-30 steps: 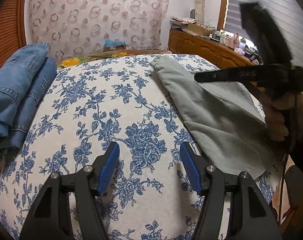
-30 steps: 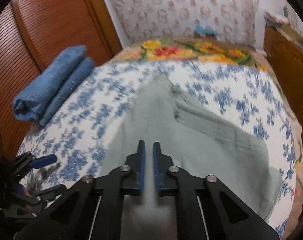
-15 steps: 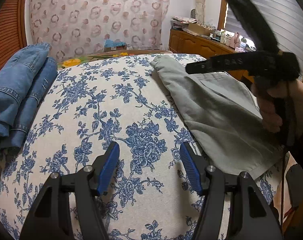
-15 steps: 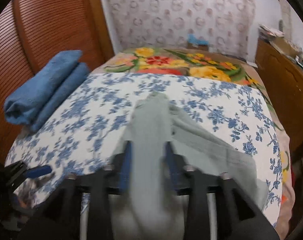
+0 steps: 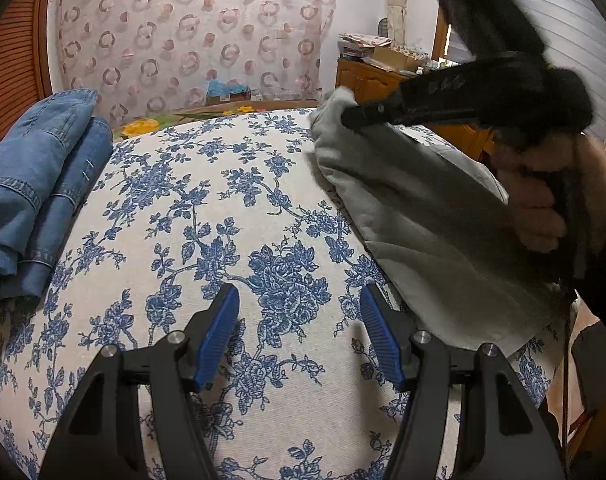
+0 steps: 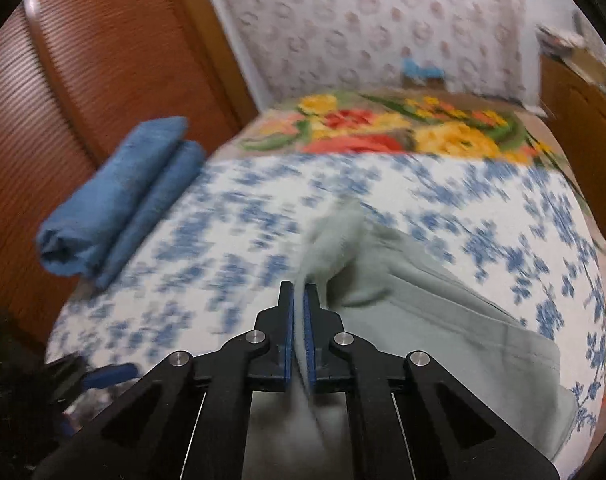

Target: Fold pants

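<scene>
Clamping a raised fold of the grey-green pants, right gripper has its blue pads pressed together on the cloth, lifting that end off the floral bedspread. Left gripper hangs with jaws apart and nothing between them over bare bedspread, just left of the pants' near edge. Folded jeans lie well apart at the bed's left side.

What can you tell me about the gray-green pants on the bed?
The gray-green pants look like soft, plain cloth with a stitched seam. They lie spread along one side of the flowery blue-and-white bed cover, apart from the folded jeans. Their far end is bunched and lifted off the cover, because the right gripper has its blue fingers shut on a pinch of the cloth. The rest rests on the bed.
</scene>
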Available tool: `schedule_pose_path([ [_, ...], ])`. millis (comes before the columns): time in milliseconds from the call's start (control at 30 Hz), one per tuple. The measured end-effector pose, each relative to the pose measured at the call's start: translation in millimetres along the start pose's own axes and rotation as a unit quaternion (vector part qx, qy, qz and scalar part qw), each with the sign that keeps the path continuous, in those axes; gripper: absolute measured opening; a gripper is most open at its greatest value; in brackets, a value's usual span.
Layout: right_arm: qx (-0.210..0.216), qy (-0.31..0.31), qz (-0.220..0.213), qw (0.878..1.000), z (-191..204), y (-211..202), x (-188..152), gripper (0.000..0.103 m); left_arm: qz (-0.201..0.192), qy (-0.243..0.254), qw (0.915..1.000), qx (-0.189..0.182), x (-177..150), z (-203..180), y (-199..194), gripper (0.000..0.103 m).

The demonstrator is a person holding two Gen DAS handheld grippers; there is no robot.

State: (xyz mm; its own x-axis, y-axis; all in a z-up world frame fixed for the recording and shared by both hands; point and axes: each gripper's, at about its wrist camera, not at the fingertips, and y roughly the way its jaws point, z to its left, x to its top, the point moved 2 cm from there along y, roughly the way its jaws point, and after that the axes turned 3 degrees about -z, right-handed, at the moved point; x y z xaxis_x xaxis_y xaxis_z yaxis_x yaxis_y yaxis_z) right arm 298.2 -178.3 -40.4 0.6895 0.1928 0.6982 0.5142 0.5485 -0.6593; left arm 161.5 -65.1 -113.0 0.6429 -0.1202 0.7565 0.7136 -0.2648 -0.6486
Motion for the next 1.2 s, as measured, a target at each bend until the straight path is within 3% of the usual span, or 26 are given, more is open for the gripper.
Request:
schedule_pose_path([
  [100,0.018,-0.037,0.003,0.999,31.1,-6.6,-0.4,0.002,-0.001,0.000,1.0000,0.000,0.1,-0.1,-0.8,0.062],
  [200,0.030,-0.062,0.035,0.997,54.9,-0.2,-10.6,0.004,-0.001,0.000,1.0000,0.001,0.2,0.4,-1.0,0.062],
  [267,0.032,-0.071,0.055,0.995,61.9,3.6,-20.1,0.024,-0.001,-0.002,1.0000,0.000,-0.1,0.0,-1.1,0.062],
  [333,0.033,-0.075,0.060,0.995,61.5,1.1,-26.6,0.027,0.000,-0.003,1.0000,0.000,-0.2,0.4,-1.4,0.062],
  [467,0.032,-0.068,0.027,0.997,45.7,-28.1,-28.5,0.031,-0.001,-0.003,1.0000,0.001,-0.5,0.1,-1.7,0.062],
  [633,-0.032,-0.040,-0.016,0.999,0.1,-54.8,-23.5,0.031,0.000,-0.001,1.0000,0.003,-0.7,-0.3,-1.2,0.062],
  [767,-0.060,-0.013,-0.003,0.998,-22.5,-43.7,-25.2,0.031,0.002,0.000,1.0000,0.004,-1.0,-1.3,-0.9,0.062],
  [933,-0.055,-0.024,0.032,0.998,-14.3,-13.5,-34.4,0.031,0.001,0.000,1.0000,0.005,-1.0,-0.8,-1.2,0.062],
  [1033,-0.075,-0.056,0.050,0.994,-2.7,-3.6,-46.3,0.031,0.001,0.000,1.0000,0.005,-1.2,-1.5,-0.7,0.062],
  [1200,-0.078,-0.058,0.052,0.994,-1.6,0.6,-53.9,0.030,0.001,0.000,1.0000,0.005,-1.4,-1.2,-1.0,0.062],
])
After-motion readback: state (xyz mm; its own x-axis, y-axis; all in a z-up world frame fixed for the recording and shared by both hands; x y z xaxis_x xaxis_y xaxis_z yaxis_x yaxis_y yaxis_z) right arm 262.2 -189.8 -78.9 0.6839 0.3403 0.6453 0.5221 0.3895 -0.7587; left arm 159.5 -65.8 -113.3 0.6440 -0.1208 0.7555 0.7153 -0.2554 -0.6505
